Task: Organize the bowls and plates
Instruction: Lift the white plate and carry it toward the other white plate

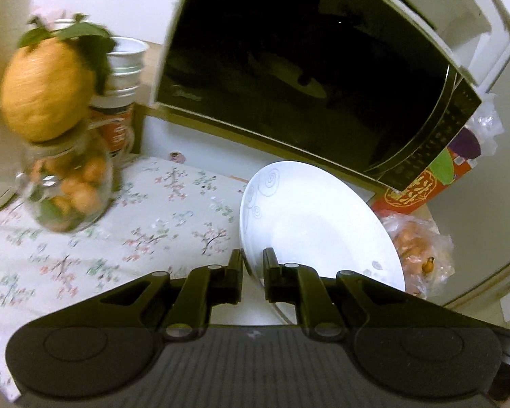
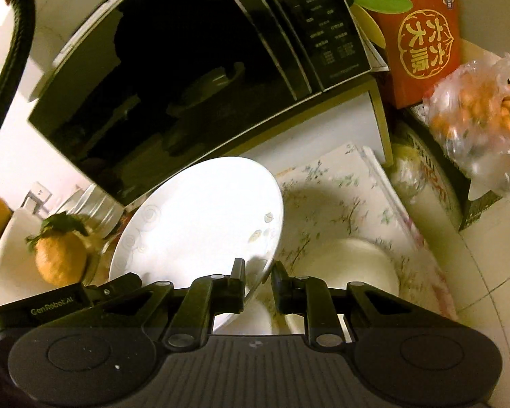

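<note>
**Two grippers lifted one white plate before the microwave**

We held a white plate [image 1: 323, 224] by opposite edges, one gripper on each side, and it hung tilted above the flowered tablecloth [image 1: 136, 217]. Our left gripper [image 1: 253, 265] was clenched on the plate's near rim, its black fingers [image 1: 235, 272] pinching the thin edge between them. Our right gripper [image 2: 258, 275] gripped the rim on the other side in the same way, its jaws nearly together with the edge caught between. In the right wrist view the left gripper's body showed at the plate's far side, low on the left.

The plate carried faint grey swirls along one part of its rim and small leaf marks on another. Behind it stood a black-fronted microwave [image 1: 306, 68] on a low shelf, its glass door mirroring the plate. Beneath the plate, in the right wrist view, a white bowl [image 2: 350, 265] sat on the cloth, partly hidden by our gripper.

To the left stood a glass jar [image 1: 68, 187] of small orange fruit, with a large yellow citrus fruit [image 1: 47, 91] and its leaves resting on the mouth. Stacked white cups [image 1: 125, 64] stood behind the jar. To the right of the microwave were a red printed box [image 2: 421, 40] and a clear plastic bag [image 2: 476, 119] of orange fruit, both well apart from the plate.
</note>
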Action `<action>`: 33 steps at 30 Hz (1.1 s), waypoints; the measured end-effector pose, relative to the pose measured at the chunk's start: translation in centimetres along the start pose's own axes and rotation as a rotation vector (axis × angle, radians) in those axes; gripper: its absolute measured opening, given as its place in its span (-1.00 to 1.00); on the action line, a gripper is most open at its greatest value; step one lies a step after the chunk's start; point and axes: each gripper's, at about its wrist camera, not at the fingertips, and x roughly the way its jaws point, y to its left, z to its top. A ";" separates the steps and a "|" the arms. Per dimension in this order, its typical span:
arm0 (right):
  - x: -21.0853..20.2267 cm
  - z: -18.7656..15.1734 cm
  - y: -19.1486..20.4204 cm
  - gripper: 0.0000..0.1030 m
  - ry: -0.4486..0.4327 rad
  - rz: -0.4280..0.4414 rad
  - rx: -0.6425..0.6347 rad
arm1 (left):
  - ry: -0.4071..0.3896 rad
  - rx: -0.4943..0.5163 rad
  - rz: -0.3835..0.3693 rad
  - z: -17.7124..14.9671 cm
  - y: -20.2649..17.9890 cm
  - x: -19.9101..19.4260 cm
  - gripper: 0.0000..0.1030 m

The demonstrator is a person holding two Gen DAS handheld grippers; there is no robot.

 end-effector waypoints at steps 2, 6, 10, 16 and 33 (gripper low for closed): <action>-0.9 -0.6 0.7 -0.68 -0.005 0.010 -0.007 | -0.007 -0.014 0.003 -0.6 0.8 -1.3 -0.81; -3.0 -1.7 2.7 -0.67 -0.029 0.023 -0.052 | -0.032 -0.023 0.005 -1.5 1.7 -3.5 -0.81; -4.2 -3.0 3.9 -0.67 -0.032 0.037 -0.077 | -0.058 -0.012 0.019 -2.4 2.6 -5.7 -0.81; -5.5 -5.7 5.2 -0.67 -0.015 0.053 -0.095 | -0.056 -0.030 0.027 -4.3 4.6 -8.0 -0.81; -7.5 -13.9 8.1 -0.66 0.080 0.094 -0.166 | -0.036 -0.062 0.096 -10.4 10.0 -13.8 -0.80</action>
